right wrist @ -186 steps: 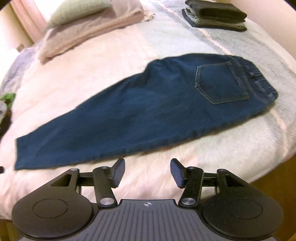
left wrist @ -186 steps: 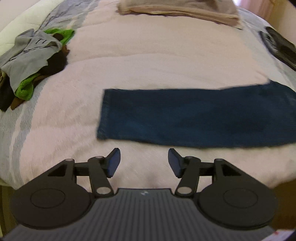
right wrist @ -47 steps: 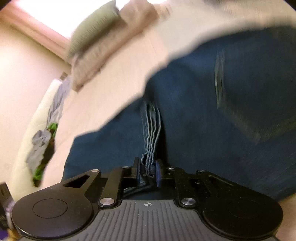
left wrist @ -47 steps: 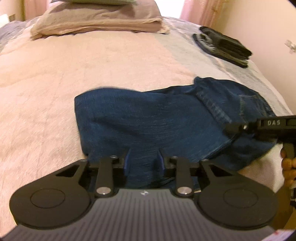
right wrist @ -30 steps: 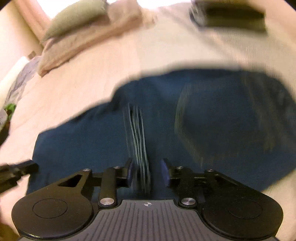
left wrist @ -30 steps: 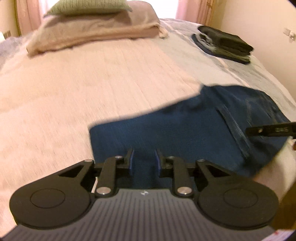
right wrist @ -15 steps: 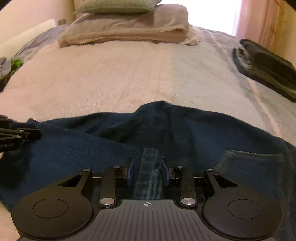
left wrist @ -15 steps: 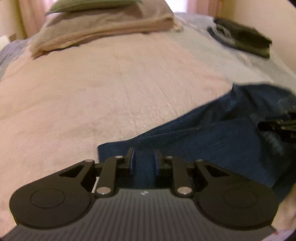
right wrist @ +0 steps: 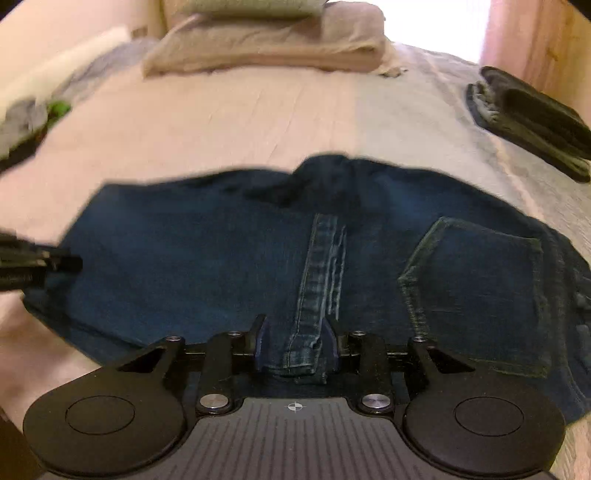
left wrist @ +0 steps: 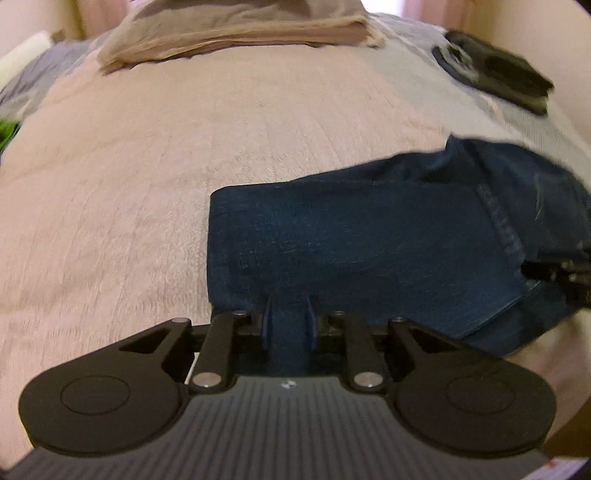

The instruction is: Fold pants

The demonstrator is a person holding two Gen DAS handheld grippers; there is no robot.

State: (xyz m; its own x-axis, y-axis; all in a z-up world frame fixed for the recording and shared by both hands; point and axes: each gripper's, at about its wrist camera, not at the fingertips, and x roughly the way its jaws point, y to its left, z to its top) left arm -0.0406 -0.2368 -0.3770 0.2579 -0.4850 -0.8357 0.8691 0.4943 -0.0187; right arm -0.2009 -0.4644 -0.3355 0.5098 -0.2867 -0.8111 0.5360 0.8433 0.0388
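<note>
Left wrist view first: the left hand-held gripper (left wrist: 288,326) is clenched on a fold of the dark blue jeans (left wrist: 369,240), with denim bunched up between the 2 pads right at the near edge of the garment. The jeans lie on the pink blanket (left wrist: 147,184) of the bed, folded over so they're short and wide, running from the gripper off to the right side of the view. Past the jeans, at the head of the bed, there's a tan pillow stack (left wrist: 236,29). Off to the far right of the jeans sits a folded pile of dark clothes (left wrist: 495,70). The tip of the other gripper pokes in at the right edge, touching the jeans' right end.

Right wrist view: the right hand-held gripper (right wrist: 295,347) is grasping the jeans (right wrist: 184,266) too, pinching a stitched seam strip (right wrist: 317,280) that runs straight up from the pads. It looks like a hem or leg seam, but the blur makes that hard to call. Just right of that strip you can see the back pocket (right wrist: 476,288) facing up. The left hand-held gripper's tip shows at the left edge, against the jeans' left end. Beyond the jeans are the pillows (right wrist: 266,40), and the dark folded pile (right wrist: 532,122) is up to the right of the jeans. Far left of the jeans there's a messy heap of grey and green clothing (right wrist: 33,122), pretty smeared.
</note>
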